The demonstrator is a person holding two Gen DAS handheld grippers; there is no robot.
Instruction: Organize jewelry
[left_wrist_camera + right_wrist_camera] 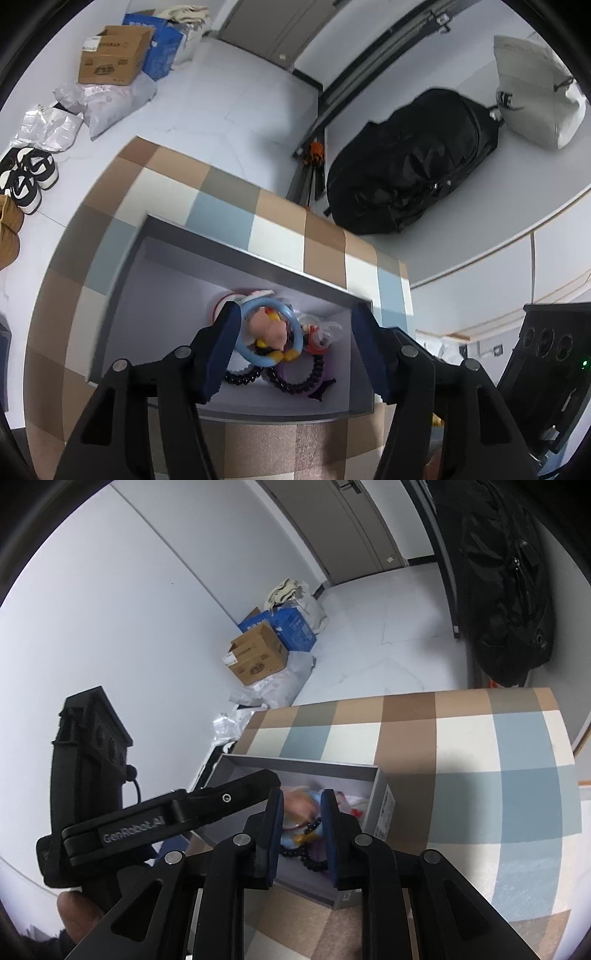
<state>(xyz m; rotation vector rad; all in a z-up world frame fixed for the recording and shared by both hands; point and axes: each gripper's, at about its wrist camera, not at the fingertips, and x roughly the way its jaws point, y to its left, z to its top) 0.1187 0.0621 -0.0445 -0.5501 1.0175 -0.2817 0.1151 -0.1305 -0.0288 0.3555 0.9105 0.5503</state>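
Left gripper (295,347) stands wide and empty over the grey box (258,258); right gripper (302,834) narrow, gripping nothing; blue ring (271,332) lies inside.

Cardboard box (114,55) on the floor by the wall, blue carton (162,48) touching it behind. Crumpled plastic bags (107,101) in front. Black-and-white sneakers (27,177) nearby. Black backpack (413,162) beside a white bag (535,92). Small orange item (317,149), possibly a tool.

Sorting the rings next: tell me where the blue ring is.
Left wrist view: the blue ring lies in the grey box, against the left-side pad, atop black beads.
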